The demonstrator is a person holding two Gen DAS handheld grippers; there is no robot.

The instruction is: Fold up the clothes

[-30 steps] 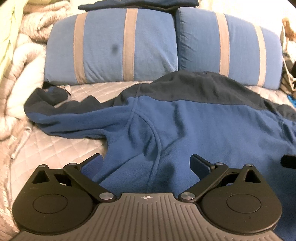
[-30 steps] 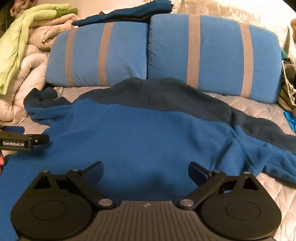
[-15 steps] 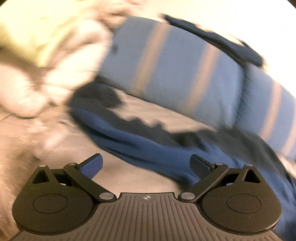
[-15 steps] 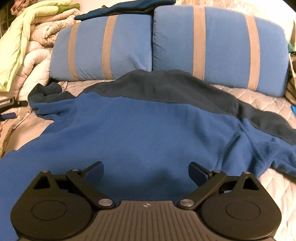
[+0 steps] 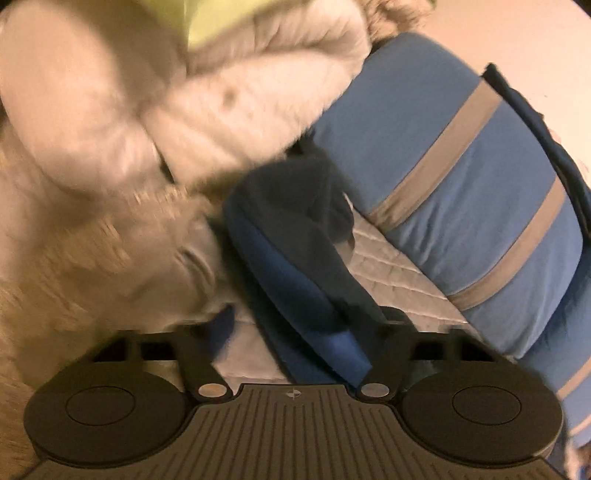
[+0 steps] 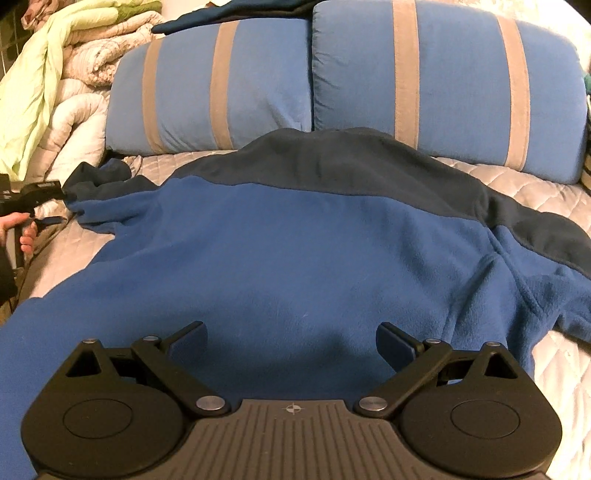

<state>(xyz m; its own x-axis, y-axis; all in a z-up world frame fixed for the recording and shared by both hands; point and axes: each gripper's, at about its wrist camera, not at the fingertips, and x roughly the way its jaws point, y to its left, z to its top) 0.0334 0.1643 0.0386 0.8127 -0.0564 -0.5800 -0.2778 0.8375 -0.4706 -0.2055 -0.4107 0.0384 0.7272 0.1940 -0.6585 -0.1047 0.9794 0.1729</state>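
Note:
A blue fleece jacket (image 6: pixel 295 240) with a dark navy yoke lies spread flat on the bed, its back up. My right gripper (image 6: pixel 291 339) hovers open over the lower back of the fleece, holding nothing. The jacket's left sleeve (image 5: pixel 295 266) runs toward its dark cuff by the quilts. My left gripper (image 5: pixel 308 325) is open, tilted, with that sleeve lying between its fingers. In the right wrist view the left gripper (image 6: pixel 55 203) sits at the cuff end, held by a person's hand (image 6: pixel 18 229). The left wrist view is blurred.
Two blue pillows with tan stripes (image 6: pixel 229 85) (image 6: pixel 443 81) stand behind the fleece, a dark garment (image 6: pixel 236 13) on top. A pile of cream and green quilts (image 6: pixel 66 92) crowds the left side. The quilted bedspread (image 6: pixel 535 192) shows at the right.
My left gripper has swung left from the fleece's body out to the sleeve's cuff end and has tilted. The right gripper has shifted slightly and stays open.

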